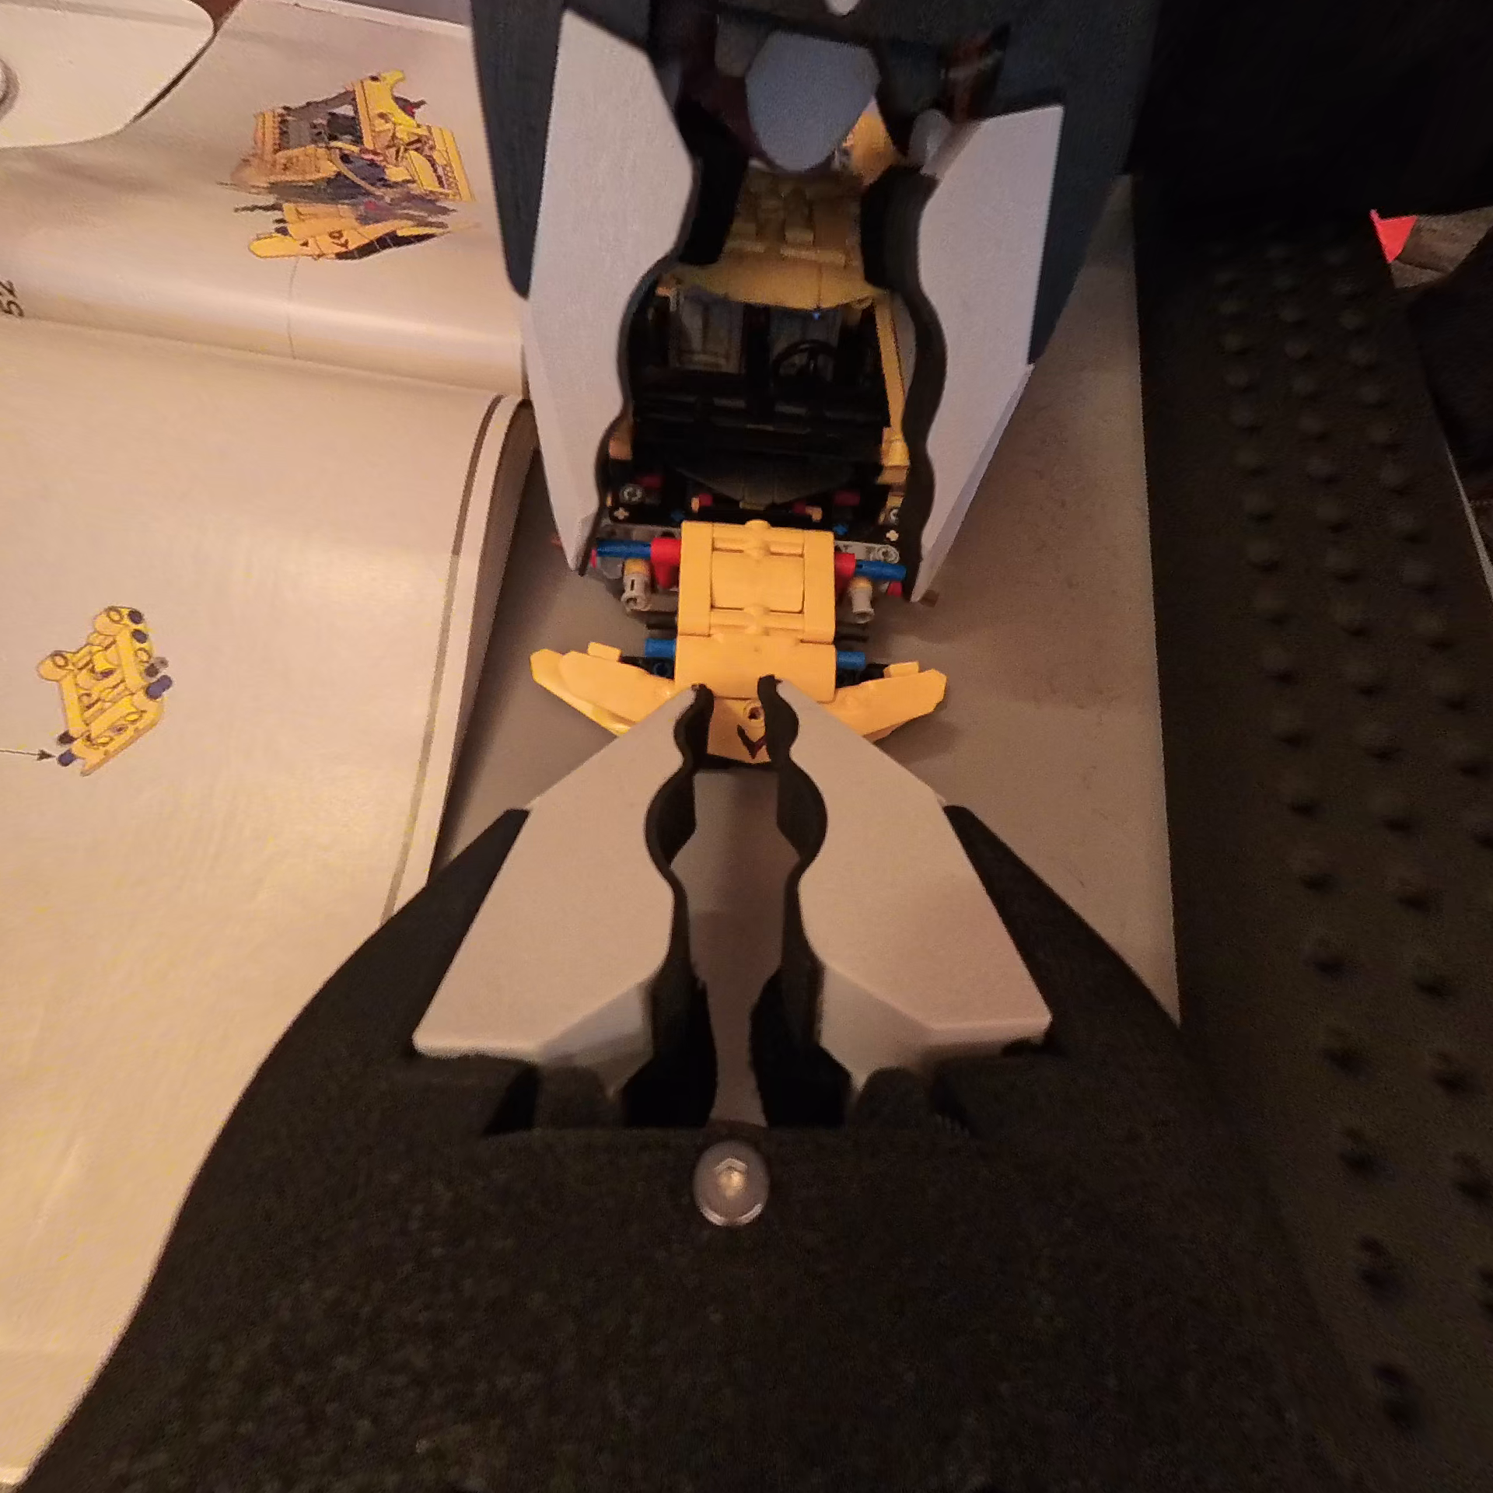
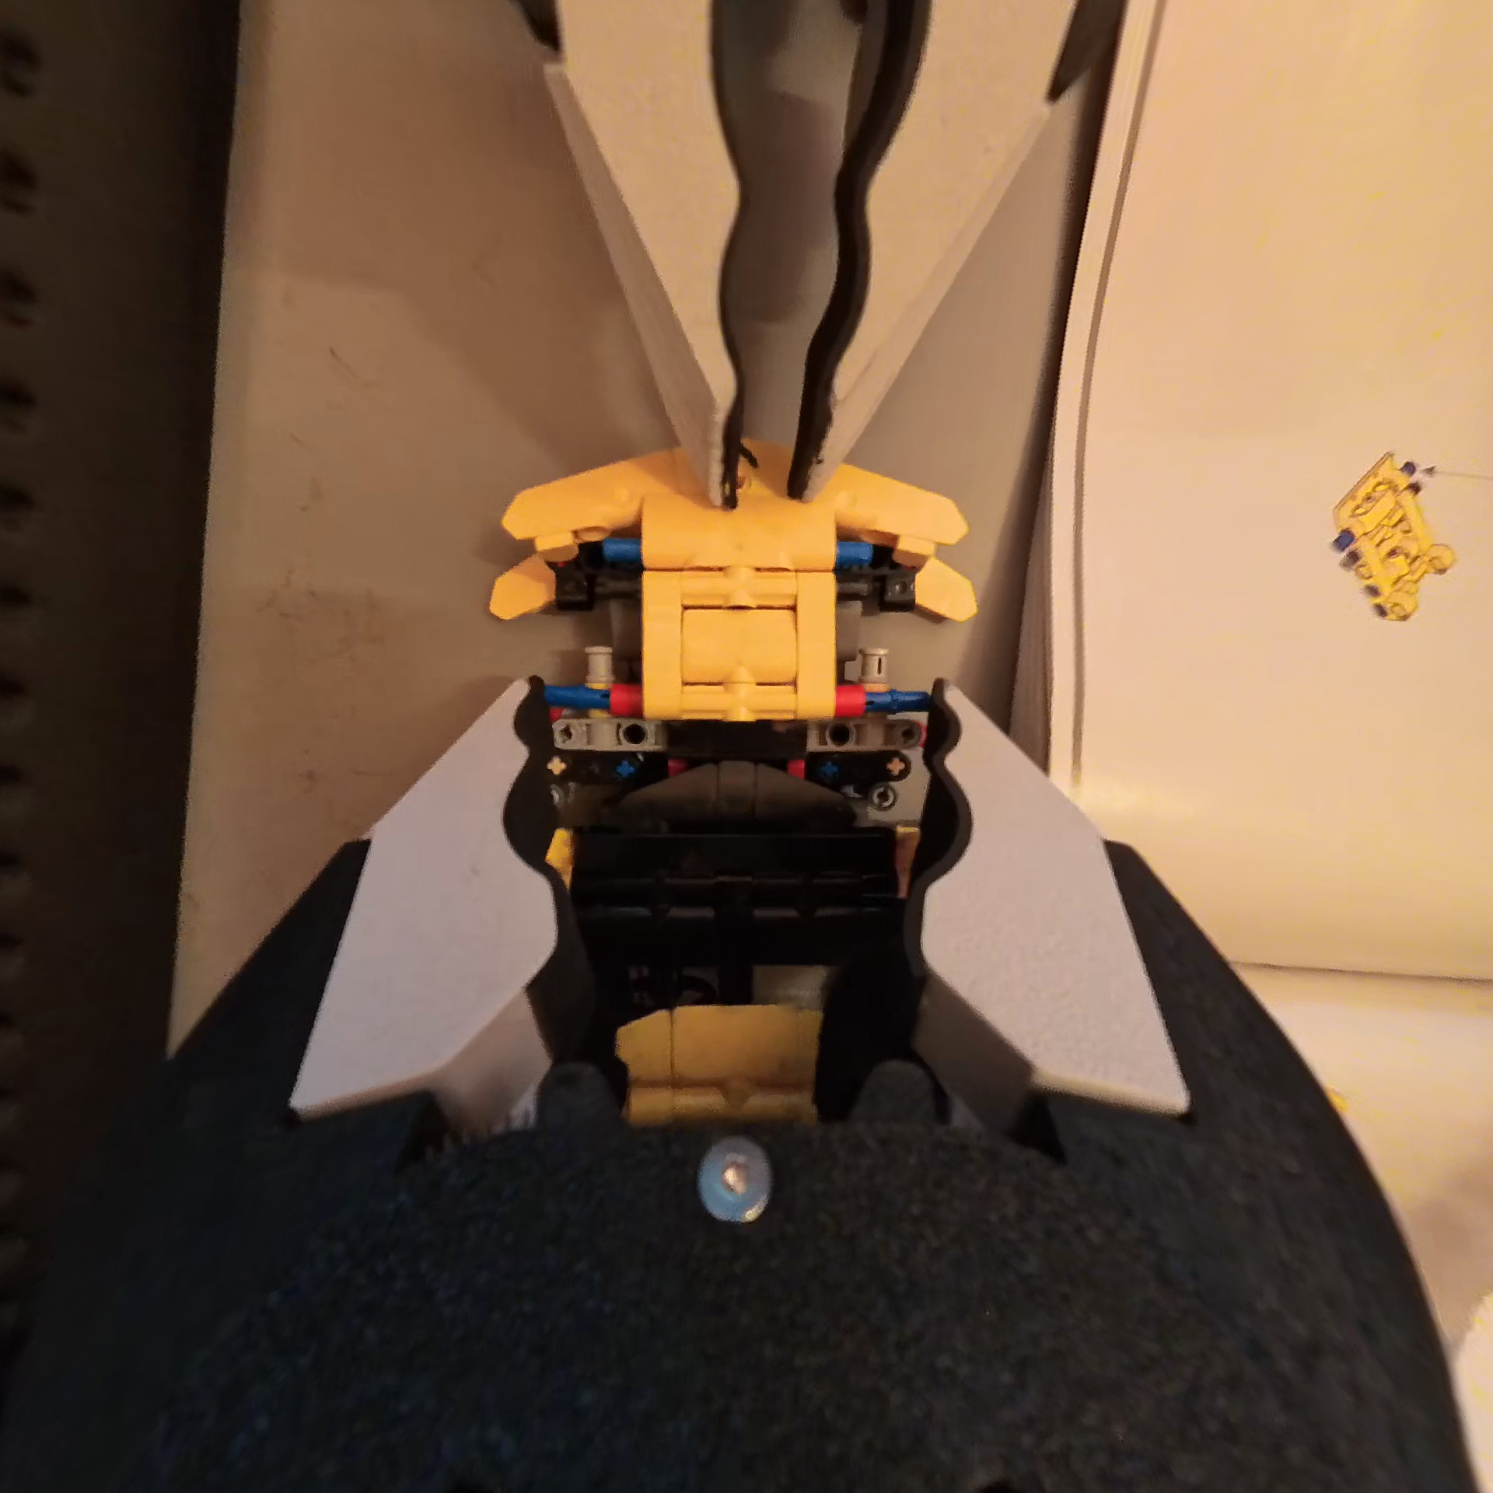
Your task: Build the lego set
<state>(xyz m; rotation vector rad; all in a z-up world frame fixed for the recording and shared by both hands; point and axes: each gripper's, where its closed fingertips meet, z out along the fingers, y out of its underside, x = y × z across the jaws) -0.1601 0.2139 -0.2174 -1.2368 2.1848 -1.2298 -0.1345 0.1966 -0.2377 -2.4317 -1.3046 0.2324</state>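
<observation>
A yellow and black lego vehicle model (image 1: 755, 582) lies on a grey board (image 1: 1050, 646), between my two grippers. My left gripper (image 1: 733, 707) comes from below and is shut on the small yellow nose piece (image 1: 739, 735) at the model's near end, between its two yellow wing panels. My right gripper (image 1: 751, 565) comes from the far side and clamps the model's black body. In the right wrist view my right gripper (image 2: 735, 703) holds the model (image 2: 739, 646) by its sides. There my left gripper (image 2: 763, 485) pinches the far yellow end.
An open instruction booklet (image 1: 242, 565) with pictures of the yellow vehicle lies left of the board; it also shows in the right wrist view (image 2: 1293, 404). A black dotted mat (image 1: 1293, 727) lies on the other side. A small red thing (image 1: 1389, 234) sits at the far right. The left gripper's tips are roughly 4 cm from the right gripper's.
</observation>
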